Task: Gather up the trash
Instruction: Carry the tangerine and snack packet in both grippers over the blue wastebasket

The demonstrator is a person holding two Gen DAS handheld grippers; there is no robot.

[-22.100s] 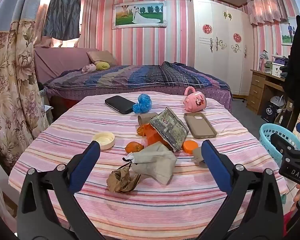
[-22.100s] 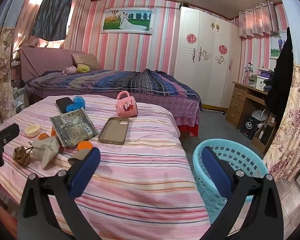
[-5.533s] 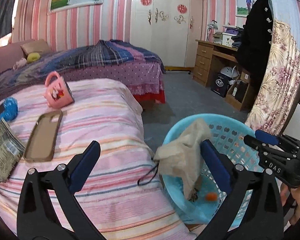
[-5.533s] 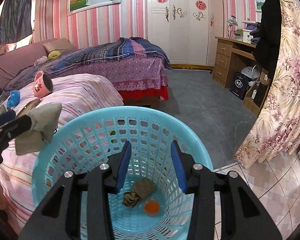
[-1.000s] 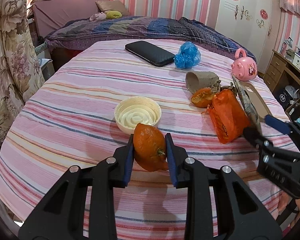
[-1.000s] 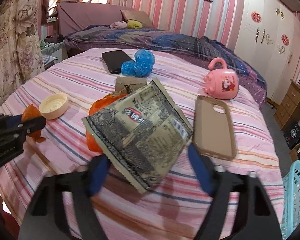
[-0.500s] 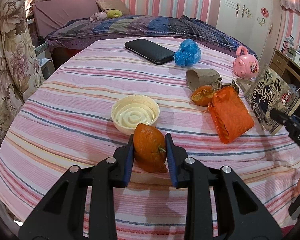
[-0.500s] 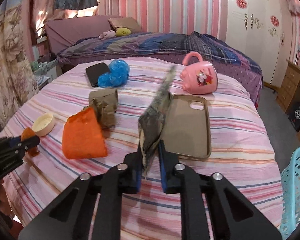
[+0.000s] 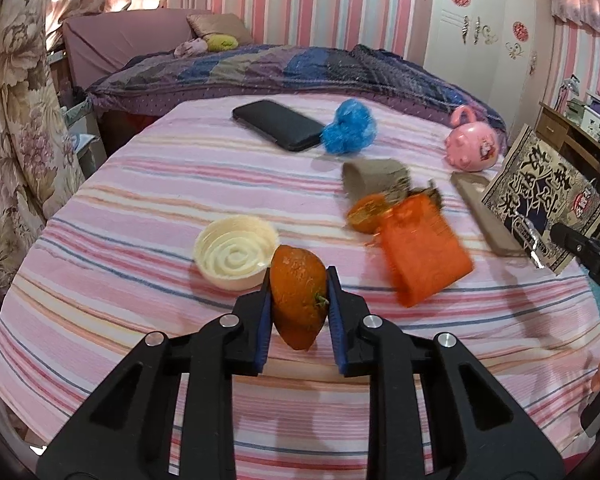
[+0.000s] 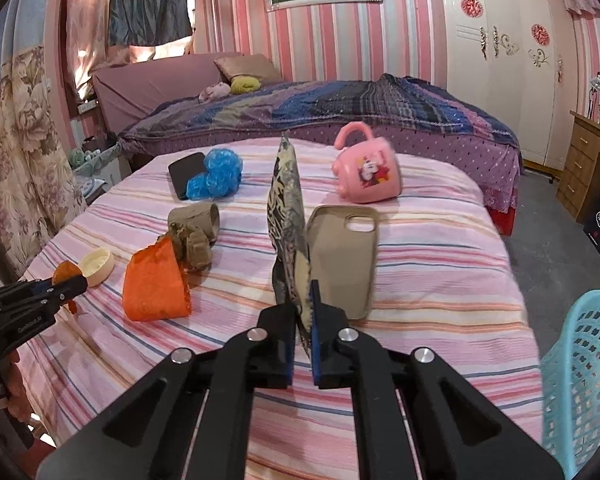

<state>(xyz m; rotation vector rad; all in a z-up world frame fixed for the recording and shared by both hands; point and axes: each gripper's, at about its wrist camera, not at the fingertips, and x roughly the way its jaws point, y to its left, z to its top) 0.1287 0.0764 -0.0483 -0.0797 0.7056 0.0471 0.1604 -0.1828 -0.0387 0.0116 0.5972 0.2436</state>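
My left gripper (image 9: pixel 299 276) has its jaws closing tight on an orange peel (image 9: pixel 298 304), held just above the striped table next to a cream lid (image 9: pixel 236 252). My right gripper (image 10: pixel 302 308) is closing on the lower edge of a grey printed snack wrapper (image 10: pixel 286 216), which stands edge-on and upright above the table. The same wrapper (image 9: pixel 540 208) shows at the right in the left wrist view. An orange bag (image 10: pixel 154 284), a second peel (image 9: pixel 366 212), a cardboard tube (image 9: pixel 374 178) and a blue plastic wad (image 9: pixel 350 128) lie on the table.
A light blue basket (image 10: pixel 580 360) stands on the floor right of the table. A black phone (image 9: pixel 278 124), a tan phone case (image 10: pixel 344 256) and a pink mug (image 10: pixel 368 176) lie on the table. A bed is behind, a floral curtain at the left.
The right gripper shut on the snack wrapper, tipped it up on edge and carried it rightward. The left gripper rose slightly with the orange peel.
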